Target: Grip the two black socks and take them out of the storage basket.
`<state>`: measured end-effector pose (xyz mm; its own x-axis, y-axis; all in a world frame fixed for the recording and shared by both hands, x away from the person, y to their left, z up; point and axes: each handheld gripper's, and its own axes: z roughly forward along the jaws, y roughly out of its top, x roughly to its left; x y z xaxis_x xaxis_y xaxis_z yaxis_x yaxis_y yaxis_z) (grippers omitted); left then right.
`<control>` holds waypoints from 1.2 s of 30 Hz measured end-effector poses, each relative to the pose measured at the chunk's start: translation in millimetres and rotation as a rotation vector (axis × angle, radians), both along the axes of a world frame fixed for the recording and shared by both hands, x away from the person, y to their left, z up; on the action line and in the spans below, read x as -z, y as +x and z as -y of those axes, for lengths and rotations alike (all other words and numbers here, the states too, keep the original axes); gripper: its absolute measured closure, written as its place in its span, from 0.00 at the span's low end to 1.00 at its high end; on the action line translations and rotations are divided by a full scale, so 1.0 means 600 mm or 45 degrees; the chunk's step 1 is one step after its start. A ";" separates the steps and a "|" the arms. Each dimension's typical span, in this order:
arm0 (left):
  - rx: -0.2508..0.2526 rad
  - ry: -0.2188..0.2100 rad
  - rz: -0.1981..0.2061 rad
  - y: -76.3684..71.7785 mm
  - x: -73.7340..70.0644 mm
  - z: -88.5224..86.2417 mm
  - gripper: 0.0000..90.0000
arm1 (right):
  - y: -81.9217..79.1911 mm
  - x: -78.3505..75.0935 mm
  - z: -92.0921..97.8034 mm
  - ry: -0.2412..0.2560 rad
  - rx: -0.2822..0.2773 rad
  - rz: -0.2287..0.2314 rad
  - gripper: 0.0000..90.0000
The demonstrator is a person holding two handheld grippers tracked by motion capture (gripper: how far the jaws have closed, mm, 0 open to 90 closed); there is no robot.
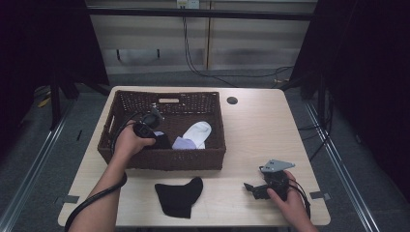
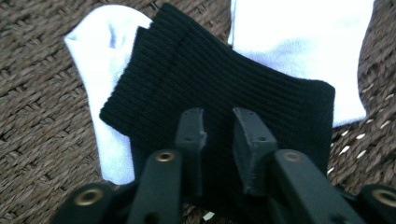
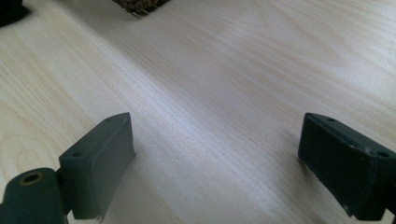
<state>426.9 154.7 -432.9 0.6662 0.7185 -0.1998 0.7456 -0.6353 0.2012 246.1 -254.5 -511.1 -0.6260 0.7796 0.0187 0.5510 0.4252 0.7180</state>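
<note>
Left claw down inside the basket, jaws nearly together with a narrow gap, tips resting on the black sock there. Whether any cloth is pinched between the jaws: cannot tell. In the left gripper view, ribbed black cuff spread just ahead of the jaws, lying over a white sock at the left and touching a second white sock at the upper right, woven brown basket floor around all three. From the high view, left claw reaching into the left half of the basket, left hand over the near rim, cable looping down along the forearm. White sock near the basket's middle, paler folded cloth just beside it.

Right claw spread wide, empty, bare pale wood between the jaws. From the high view, right claw low over the desk at the near right, right hand behind it, grey plate on top.

Another black sock flat on the desk in front of the basket, between the two hands, well apart from the right claw. Small dark hole in the desk beyond the basket's right corner.
</note>
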 end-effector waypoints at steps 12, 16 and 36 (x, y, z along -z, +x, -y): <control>0.029 -0.020 0.024 0.007 -0.030 0.001 0.94 | 0.000 0.000 0.000 0.000 0.000 0.000 0.11; 0.029 -0.029 0.066 0.020 -0.041 0.000 0.68 | 0.000 0.000 0.000 0.000 0.000 0.000 0.11; 0.204 -0.007 -0.025 0.044 0.001 0.041 0.37 | 0.000 0.000 -0.001 0.004 0.005 -0.001 0.11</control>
